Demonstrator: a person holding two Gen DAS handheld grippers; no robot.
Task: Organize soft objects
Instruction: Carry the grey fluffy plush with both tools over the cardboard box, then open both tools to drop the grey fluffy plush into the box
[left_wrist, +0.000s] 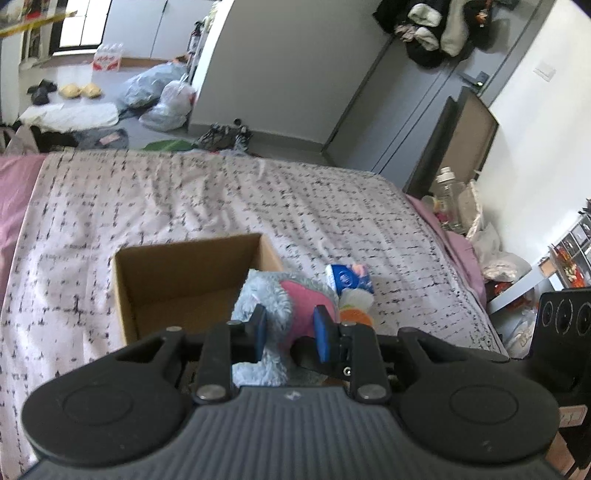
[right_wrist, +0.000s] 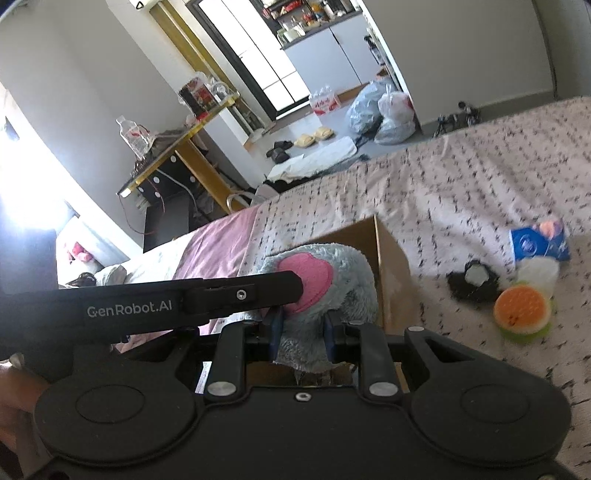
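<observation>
A grey-blue plush toy with a pink patch (left_wrist: 275, 301) (right_wrist: 325, 280) hangs over the near right corner of an open cardboard box (left_wrist: 184, 280) (right_wrist: 391, 254) on the bed. My left gripper (left_wrist: 290, 328) is closed on the plush's fur. My right gripper (right_wrist: 301, 332) also grips the plush from below. On the bedspread to the right lie a blue tissue pack (left_wrist: 349, 278) (right_wrist: 537, 242), an orange and green round sponge (right_wrist: 522, 308) (left_wrist: 354, 315), a white fluffy item (right_wrist: 537, 273) and a black fuzzy item (right_wrist: 472, 282).
The bed (left_wrist: 221, 199) has a patterned pink cover. Beyond its far edge are plastic bags (left_wrist: 159, 94), shoes (left_wrist: 225, 136) and a door. A cluttered shelf (left_wrist: 569, 266) stands right of the bed; a desk (right_wrist: 173, 162) stands at its left.
</observation>
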